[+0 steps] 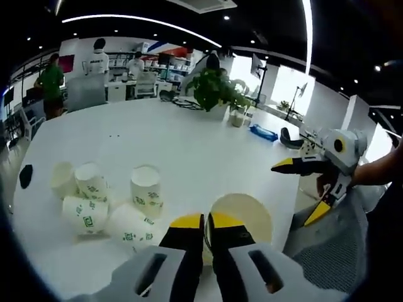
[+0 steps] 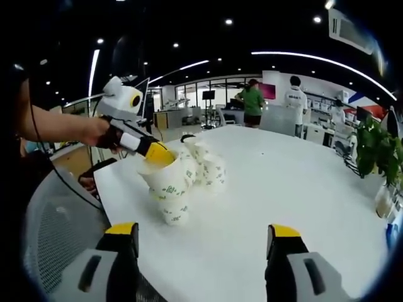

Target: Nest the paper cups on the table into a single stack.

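Now: your left gripper (image 1: pixel 206 221) grips a paper cup (image 1: pixel 247 214) by its rim; your right gripper (image 2: pixel 204 233) is empty, fingers wide.

Seen from the right gripper view, the held cup (image 2: pixel 165 182) sits nested atop a short stack (image 2: pixel 174 207) on the white bench (image 2: pixel 289 182). Loose cups (image 1: pixel 94 198) cluster just beside it, some upright, some tipped. Across the bench, well apart, stands a potted plant (image 1: pixel 214 91).

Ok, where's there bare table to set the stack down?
The wide white table is bare between the cluster of paper cups and the potted plant, ahead of the open right gripper. It's crowded near the table's edge, where the left gripper holds a cup among the cluster.
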The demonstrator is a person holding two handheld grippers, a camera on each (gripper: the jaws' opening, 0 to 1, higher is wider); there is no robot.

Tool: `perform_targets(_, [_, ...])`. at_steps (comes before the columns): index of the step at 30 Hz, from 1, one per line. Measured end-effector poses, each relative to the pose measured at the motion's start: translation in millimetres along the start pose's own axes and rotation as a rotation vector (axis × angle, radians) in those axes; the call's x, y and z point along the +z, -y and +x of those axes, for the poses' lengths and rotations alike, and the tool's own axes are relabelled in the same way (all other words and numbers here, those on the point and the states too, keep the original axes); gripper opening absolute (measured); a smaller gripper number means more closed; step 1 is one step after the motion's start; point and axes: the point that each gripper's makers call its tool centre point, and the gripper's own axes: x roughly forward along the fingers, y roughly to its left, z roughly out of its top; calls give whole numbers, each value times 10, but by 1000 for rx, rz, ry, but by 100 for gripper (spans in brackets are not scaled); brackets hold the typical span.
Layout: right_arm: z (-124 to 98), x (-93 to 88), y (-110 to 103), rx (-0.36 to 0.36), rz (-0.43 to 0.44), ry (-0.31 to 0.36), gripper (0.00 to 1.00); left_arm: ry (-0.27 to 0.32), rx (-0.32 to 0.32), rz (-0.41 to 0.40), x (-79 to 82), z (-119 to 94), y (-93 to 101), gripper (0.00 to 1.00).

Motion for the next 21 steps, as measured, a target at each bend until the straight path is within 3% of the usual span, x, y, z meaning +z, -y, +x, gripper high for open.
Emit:
perform_targets(4, [6,-17,-3,6,-3,-5,83,2,11,12,-57,28,-19,5])
perform_targets(11, [9,-24,-6,10,-3,-8,82,-25,17,26,-162,45,-13,4])
perform_targets(21, [9,-25,-22,12,-5,-11,82,-12,11,25,-149,44,-21,6])
